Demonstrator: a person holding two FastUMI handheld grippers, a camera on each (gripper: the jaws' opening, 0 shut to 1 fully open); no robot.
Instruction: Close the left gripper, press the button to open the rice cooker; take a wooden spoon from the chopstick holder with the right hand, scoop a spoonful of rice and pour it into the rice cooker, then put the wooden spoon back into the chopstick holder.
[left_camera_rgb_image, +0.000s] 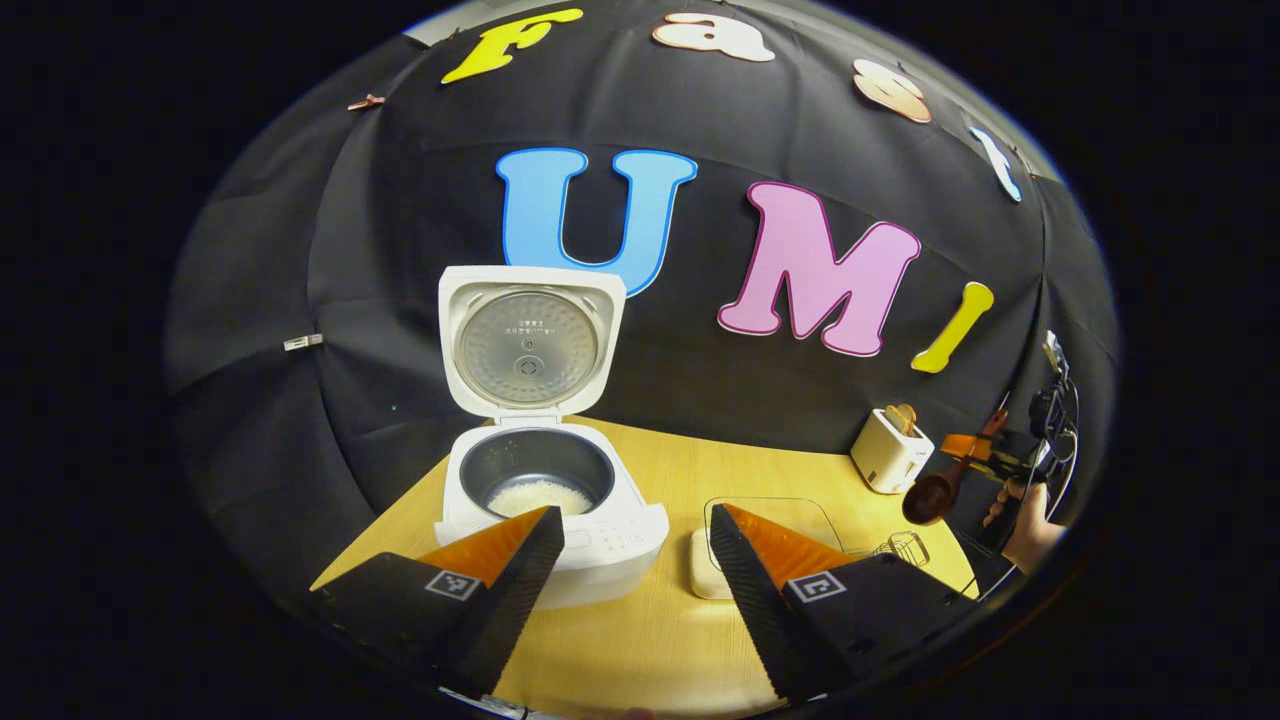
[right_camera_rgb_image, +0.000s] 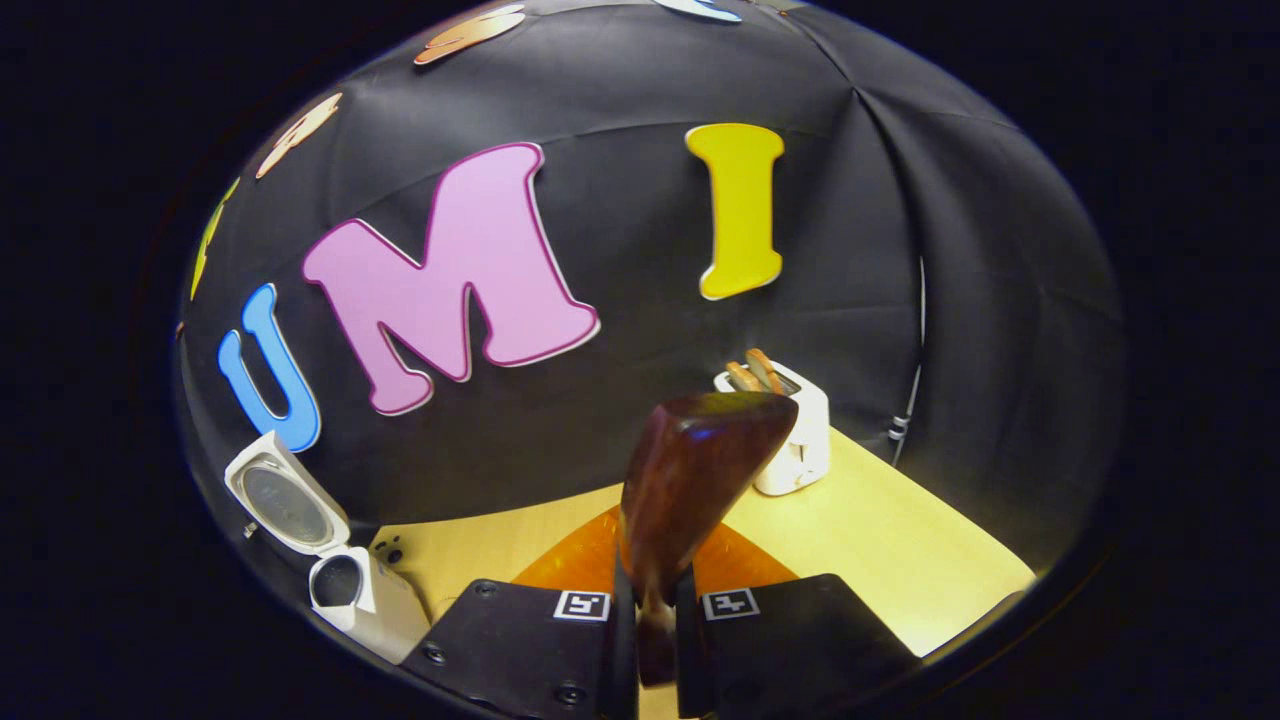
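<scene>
The white rice cooker (left_camera_rgb_image: 560, 540) stands open with its lid (left_camera_rgb_image: 528, 345) upright, and white rice lies in the inner pot (left_camera_rgb_image: 540, 492). My left gripper (left_camera_rgb_image: 636, 520) is open and holds nothing, just in front of the cooker and apart from it. My right gripper (right_camera_rgb_image: 655, 595) is shut on the handle of the dark wooden spoon (right_camera_rgb_image: 695, 470), whose bowl rises in front of the camera. From the left gripper view the spoon (left_camera_rgb_image: 932, 495) hangs at the far right beside the white chopstick holder (left_camera_rgb_image: 890, 452). The holder (right_camera_rgb_image: 795, 430) has wooden utensils in it.
A clear container (left_camera_rgb_image: 790, 512) sits on the wooden table (left_camera_rgb_image: 650, 640) right of the cooker, partly behind my left gripper's finger. A small glass (left_camera_rgb_image: 906, 548) stands near it. A hand (left_camera_rgb_image: 1030, 530) holds the right gripper at the table's right edge. The cooker (right_camera_rgb_image: 355, 595) lies far left in the right gripper view.
</scene>
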